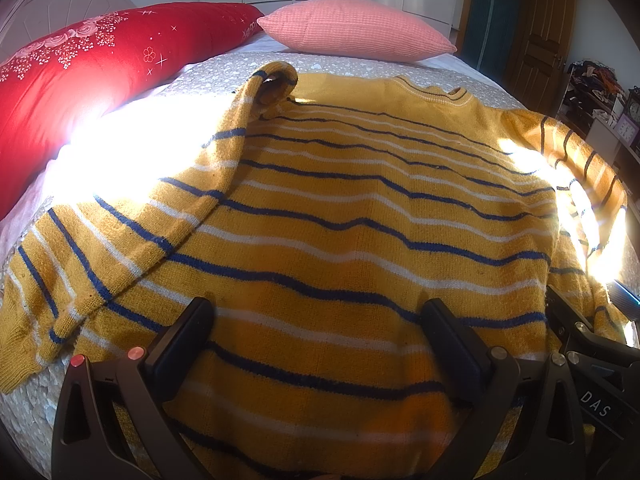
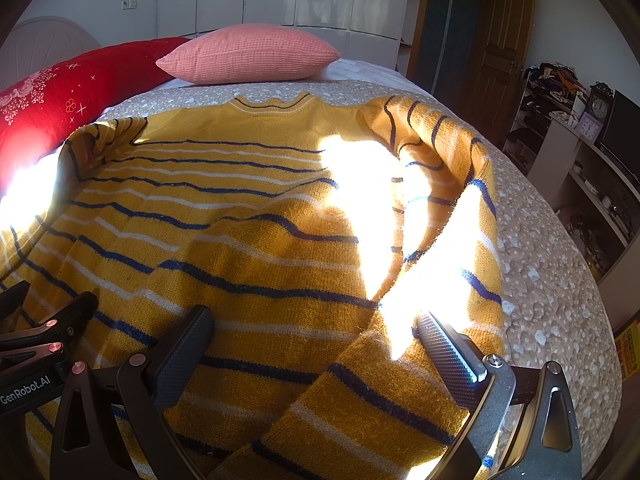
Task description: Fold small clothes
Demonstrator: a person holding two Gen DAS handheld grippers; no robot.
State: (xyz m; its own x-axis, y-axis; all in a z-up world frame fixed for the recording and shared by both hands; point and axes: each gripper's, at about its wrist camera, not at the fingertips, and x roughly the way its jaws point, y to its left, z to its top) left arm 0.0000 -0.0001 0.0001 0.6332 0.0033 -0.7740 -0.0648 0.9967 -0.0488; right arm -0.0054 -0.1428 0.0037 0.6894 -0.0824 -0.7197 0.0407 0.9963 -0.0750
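Observation:
A yellow sweater (image 1: pixel 340 208) with blue and white stripes lies spread on the bed, collar toward the pillows; it also shows in the right wrist view (image 2: pixel 248 216). Its left sleeve (image 1: pixel 224 152) is folded over the body, with the cuff near the shoulder. Its right sleeve (image 2: pixel 448 208) is folded inward along the right side. My left gripper (image 1: pixel 318 316) is open, low over the bottom hem, holding nothing. My right gripper (image 2: pixel 314 328) is open over the lower right part of the sweater, holding nothing. Each gripper shows at the edge of the other's view.
A red quilt (image 1: pixel 92 80) lies along the left of the bed and a pink pillow (image 1: pixel 352 28) at the head. The bed has a grey spotted cover (image 2: pixel 552 280). Shelves with a clock (image 2: pixel 600 108) and a wooden door (image 2: pixel 504 52) stand to the right.

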